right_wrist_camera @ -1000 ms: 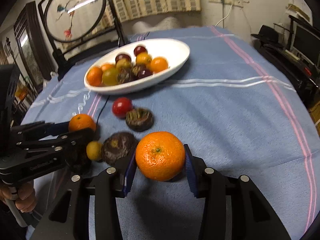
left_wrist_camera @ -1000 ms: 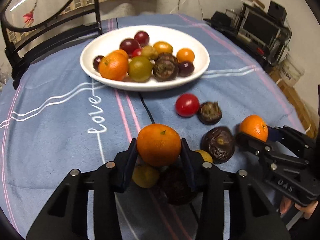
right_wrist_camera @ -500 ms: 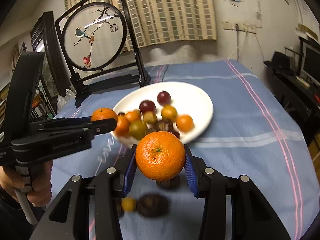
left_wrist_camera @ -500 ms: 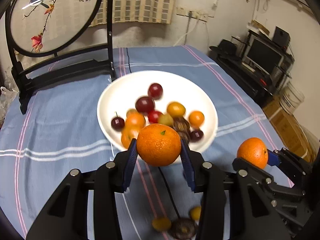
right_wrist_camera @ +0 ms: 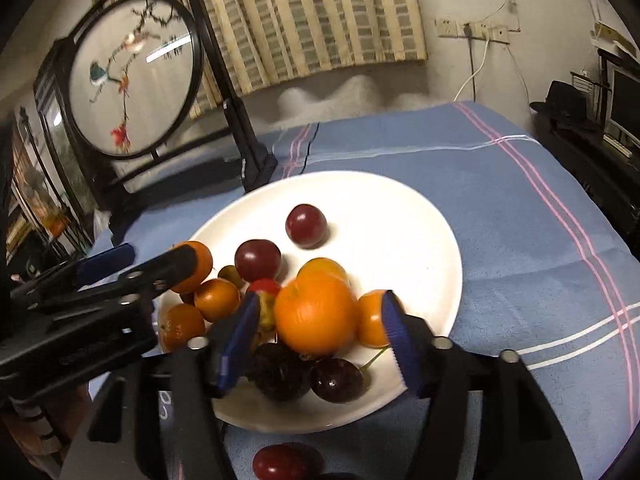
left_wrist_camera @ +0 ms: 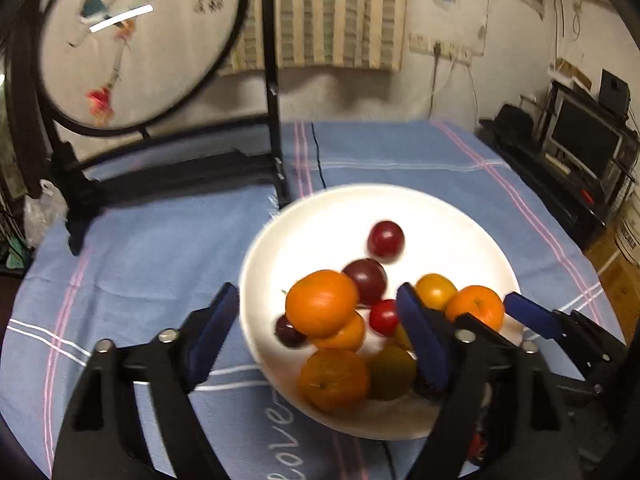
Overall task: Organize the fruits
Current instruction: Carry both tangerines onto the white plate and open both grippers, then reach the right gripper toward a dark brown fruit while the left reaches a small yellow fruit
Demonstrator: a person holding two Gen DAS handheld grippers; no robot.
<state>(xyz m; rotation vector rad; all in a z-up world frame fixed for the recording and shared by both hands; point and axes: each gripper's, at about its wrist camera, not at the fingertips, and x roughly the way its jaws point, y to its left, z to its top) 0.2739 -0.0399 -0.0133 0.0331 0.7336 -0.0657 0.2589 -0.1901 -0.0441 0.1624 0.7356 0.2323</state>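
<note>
A white plate (left_wrist_camera: 440, 216) (right_wrist_camera: 400, 200) holds several fruits: oranges, dark red plums, a red tomato, yellow and green ones. My left gripper (left_wrist_camera: 316, 320) is open above the plate's near left rim, with an orange (left_wrist_camera: 322, 304) free between its spread fingers over the pile. My right gripper (right_wrist_camera: 320, 324) is open too, with another orange (right_wrist_camera: 316, 312) loose between its fingers above the pile. This orange also shows in the left wrist view (left_wrist_camera: 476, 306). The left gripper shows in the right wrist view (right_wrist_camera: 120, 276).
The plate sits on a blue striped tablecloth (right_wrist_camera: 520, 220). A round embroidered screen on a black stand (left_wrist_camera: 140, 44) stands behind the plate at the left. A red fruit (right_wrist_camera: 284, 460) lies on the cloth in front of the plate.
Both grippers moved forward over the plate and opened. The two oranges they gripped are now loose between the spread fingers, over the fruit pile.
</note>
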